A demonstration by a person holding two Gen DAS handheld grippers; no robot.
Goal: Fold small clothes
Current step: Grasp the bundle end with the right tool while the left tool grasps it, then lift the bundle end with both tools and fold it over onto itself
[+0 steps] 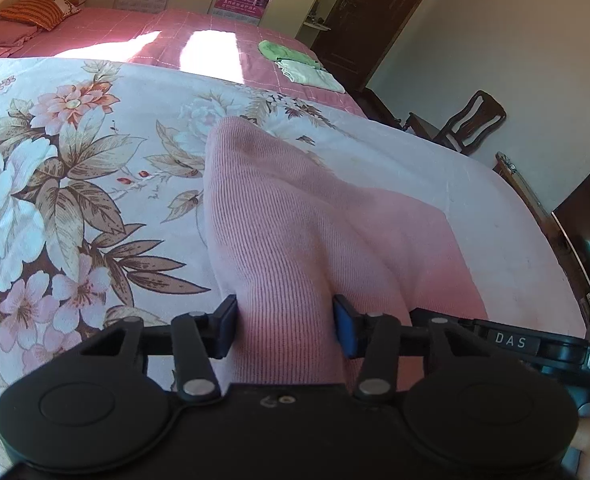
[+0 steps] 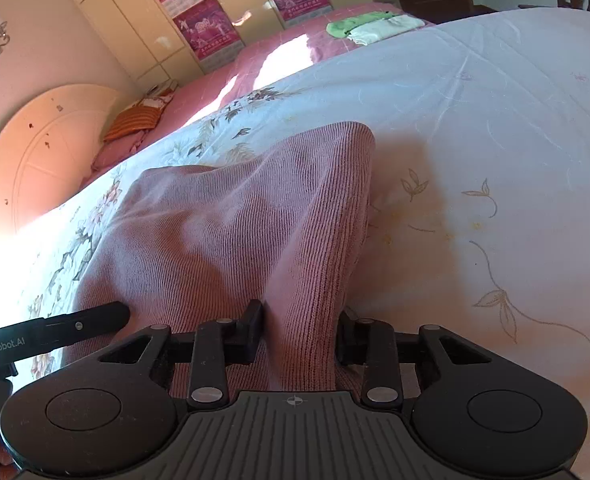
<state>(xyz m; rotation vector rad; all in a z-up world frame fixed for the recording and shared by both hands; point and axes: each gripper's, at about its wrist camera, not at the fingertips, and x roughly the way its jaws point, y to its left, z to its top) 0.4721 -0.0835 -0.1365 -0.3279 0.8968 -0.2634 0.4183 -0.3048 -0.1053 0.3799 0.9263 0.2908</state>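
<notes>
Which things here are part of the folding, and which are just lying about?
In the job: pink knit garment, left tongs, right tongs, both gripping it.

Lying about: green and white cloths, striped cushion, wooden chair, wall calendars.

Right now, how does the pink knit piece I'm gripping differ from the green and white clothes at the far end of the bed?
The pink knit garment lies on the floral sheet, its near edge bunched up between both grippers; the green and white clothes lie untouched on the pink checked cover. The pink garment is rumpled with raised ridges; the far clothes lie flat and look folded. The pink garment is ribbed; the far clothes' texture is too small to tell. Both rest on the bed.
</notes>
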